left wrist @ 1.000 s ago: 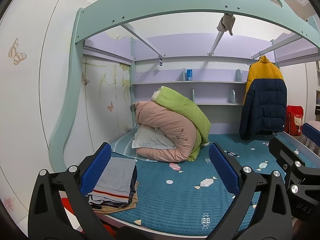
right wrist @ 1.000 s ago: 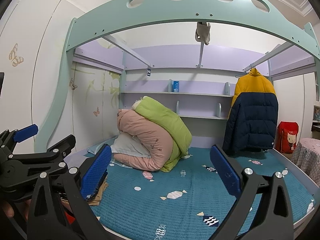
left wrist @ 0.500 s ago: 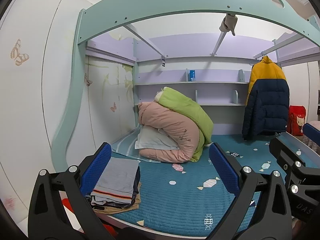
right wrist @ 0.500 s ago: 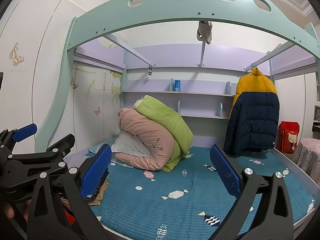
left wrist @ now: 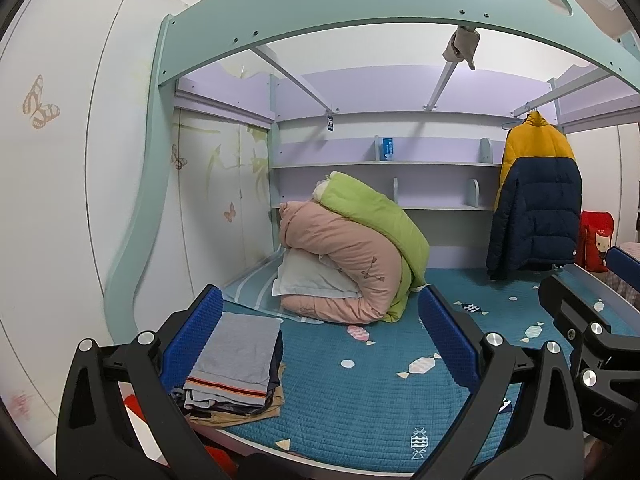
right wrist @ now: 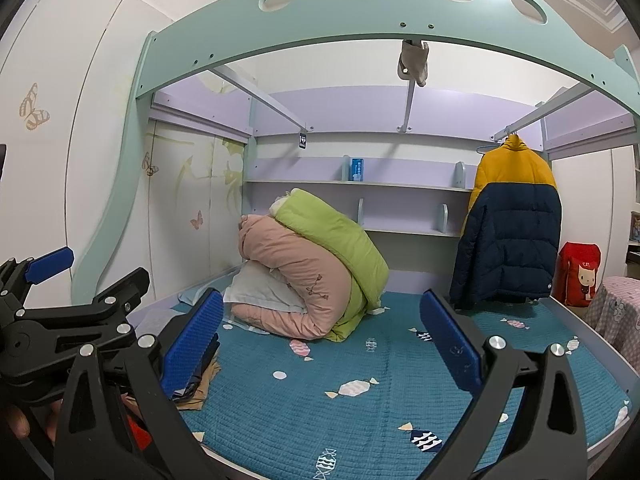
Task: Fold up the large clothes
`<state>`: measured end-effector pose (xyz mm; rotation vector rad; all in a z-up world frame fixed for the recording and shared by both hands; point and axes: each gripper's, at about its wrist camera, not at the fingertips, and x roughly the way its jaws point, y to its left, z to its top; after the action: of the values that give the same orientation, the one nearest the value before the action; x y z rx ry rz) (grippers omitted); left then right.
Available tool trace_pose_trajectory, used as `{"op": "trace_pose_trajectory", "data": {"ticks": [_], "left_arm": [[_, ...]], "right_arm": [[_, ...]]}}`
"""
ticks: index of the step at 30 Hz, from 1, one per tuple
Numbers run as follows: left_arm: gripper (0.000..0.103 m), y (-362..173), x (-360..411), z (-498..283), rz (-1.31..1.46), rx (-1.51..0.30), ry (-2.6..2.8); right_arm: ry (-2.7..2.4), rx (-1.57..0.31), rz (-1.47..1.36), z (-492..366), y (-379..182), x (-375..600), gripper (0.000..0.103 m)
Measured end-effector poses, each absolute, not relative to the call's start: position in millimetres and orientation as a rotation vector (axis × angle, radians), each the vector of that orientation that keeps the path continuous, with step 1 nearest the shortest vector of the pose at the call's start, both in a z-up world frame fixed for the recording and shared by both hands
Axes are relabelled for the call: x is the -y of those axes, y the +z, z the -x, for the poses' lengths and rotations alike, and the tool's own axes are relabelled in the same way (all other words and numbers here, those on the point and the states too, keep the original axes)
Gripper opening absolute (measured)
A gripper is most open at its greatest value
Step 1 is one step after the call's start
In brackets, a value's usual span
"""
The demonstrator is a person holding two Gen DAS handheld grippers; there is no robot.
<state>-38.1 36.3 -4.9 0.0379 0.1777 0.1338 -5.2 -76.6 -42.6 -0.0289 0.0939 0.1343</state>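
We held the left tool (left wrist: 320, 344) and the right tool (right wrist: 322, 344) above the near edge of the bed (left wrist: 360, 392), both spread wide and gripping nothing. The folded clothes (left wrist: 236, 364) lay stacked flat on the bed's near left corner, long axis running toward the rolled quilts (left wrist: 356, 256), grey ribbed piece on top. Behind the quilts, a puffy yellow-and-navy jacket (right wrist: 508, 224) hung upright at the bed's far right.

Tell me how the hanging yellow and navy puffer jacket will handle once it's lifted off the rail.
The puffer jacket looks quilted and thick, so probably light for its bulk. It hangs limp, so likely floppy, sleeves dangling. Its shell looks smooth, possibly slippery.
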Motion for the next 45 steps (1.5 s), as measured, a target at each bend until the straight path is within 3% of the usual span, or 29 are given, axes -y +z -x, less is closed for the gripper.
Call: {"op": "trace_pose_trajectory", "data": {"ticks": [45], "left_arm": [[0.098, -5.8, -39.5, 40.9, -0.035, -0.185, 0.150]], "right_arm": [[0.147, -0.100, 0.027, 0.9, -42.6, 79.3, 0.095]]}}
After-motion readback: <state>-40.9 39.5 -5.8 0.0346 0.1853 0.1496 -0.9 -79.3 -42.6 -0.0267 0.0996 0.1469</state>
